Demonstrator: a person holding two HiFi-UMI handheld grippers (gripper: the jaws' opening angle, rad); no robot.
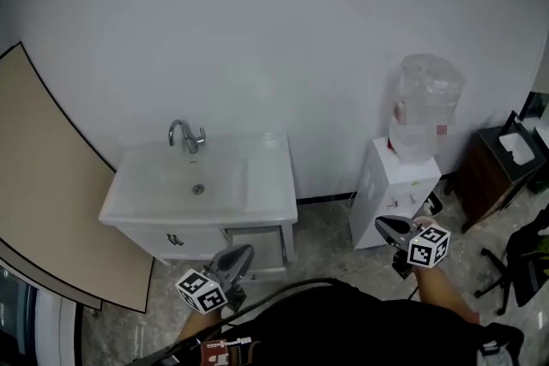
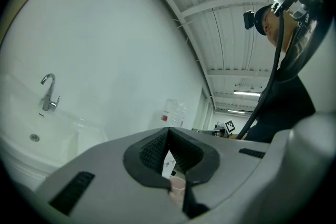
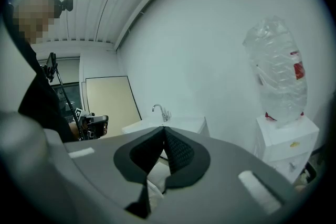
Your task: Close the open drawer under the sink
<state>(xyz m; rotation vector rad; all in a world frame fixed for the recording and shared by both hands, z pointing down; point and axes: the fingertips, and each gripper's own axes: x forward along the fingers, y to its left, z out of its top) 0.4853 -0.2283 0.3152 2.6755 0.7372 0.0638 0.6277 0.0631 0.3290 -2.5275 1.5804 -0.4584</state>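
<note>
Grippers first, since they're nearest. The left gripper (image 1: 240,255) sits low in the head view, just above the person's dark shirt (image 1: 343,321). Its own view shows the jaws pressed fully together with nothing between them. Same deal with the right gripper (image 1: 386,225), out at the end of a bare forearm (image 1: 442,291): jaws closed tip to tip, holding nothing.

Right behind the left gripper's tip in the head view is the open drawer (image 1: 270,249). It's the right-hand one in the white vanity, pulled out from under the sink (image 1: 141,193). The tip overlaps it from that angle, but the left gripper view has the sink well off to the left, so they're apart. The left-hand drawer (image 1: 193,243), with its dark handle (image 1: 176,240), is shut.

A chrome faucet (image 1: 186,135) stands at the back of the basin. To the right of the vanity is a white water dispenser (image 1: 390,189) with a clear bottle (image 1: 425,99) on top, just beyond the right gripper. Further out, a beige board (image 1: 51,184) leans on the left, a dark wooden cabinet (image 1: 485,176) sits far right, and a plain white wall (image 1: 283,13) runs behind everything.
</note>
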